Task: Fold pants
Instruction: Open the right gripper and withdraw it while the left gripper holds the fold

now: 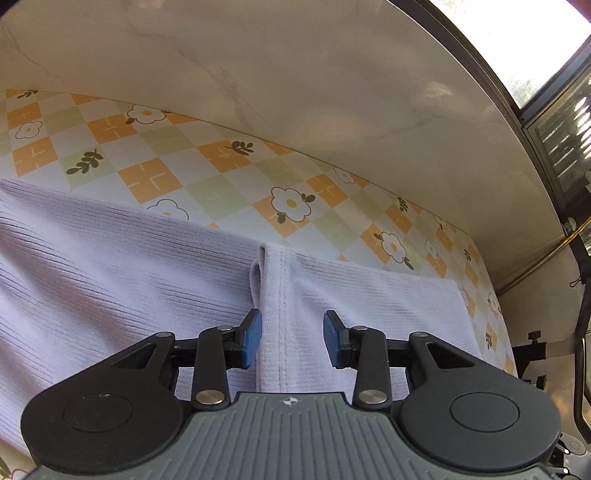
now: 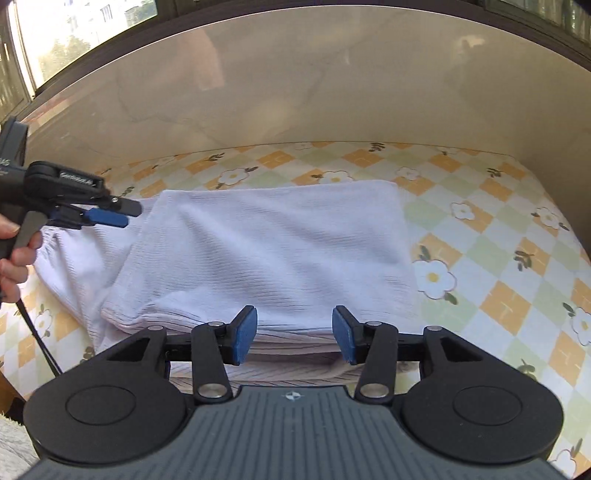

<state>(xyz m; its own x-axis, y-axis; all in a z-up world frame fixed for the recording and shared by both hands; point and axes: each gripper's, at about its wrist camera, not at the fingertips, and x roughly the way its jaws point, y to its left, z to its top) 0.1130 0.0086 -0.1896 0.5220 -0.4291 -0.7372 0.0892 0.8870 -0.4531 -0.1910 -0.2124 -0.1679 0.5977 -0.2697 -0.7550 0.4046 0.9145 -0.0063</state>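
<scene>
Wall (image 2: 295, 92): pale glossy marble-look panel, runs behind the worktop across 12 o'clock in both views.
Worktop (image 2: 498, 288): covered by a cloth checked in orange, green and white with daisies and leaf sprigs; bare from 1 to 4 o'clock in the right wrist view.
Window (image 2: 74, 33): bright, dark-framed, at 10 to 11 o'clock in the right wrist view.
Pants (image 2: 266, 251): pale lilac ribbed fabric, folded into a thick pad lying flat on the worktop at centre; gathered waistband sticks out at 9 o'clock, layered edges show at 6 o'clock just by the right fingers.
Seam (image 1: 282, 314): stitched edge of the pants in the left wrist view, runs from centre toward 6 o'clock, between the left fingers.
Right gripper (image 2: 293, 334): at 6 o'clock, blue-padded fingers apart over the near edge of the pants, pads not pressing on fabric.
Left gripper (image 1: 291, 338): fingers apart, seam strip between them, no grip; in the right wrist view it sits at 9 o'clock above the waistband.
Hand (image 2: 16, 254): at 9 o'clock, wrapped on the left gripper's handle.
</scene>
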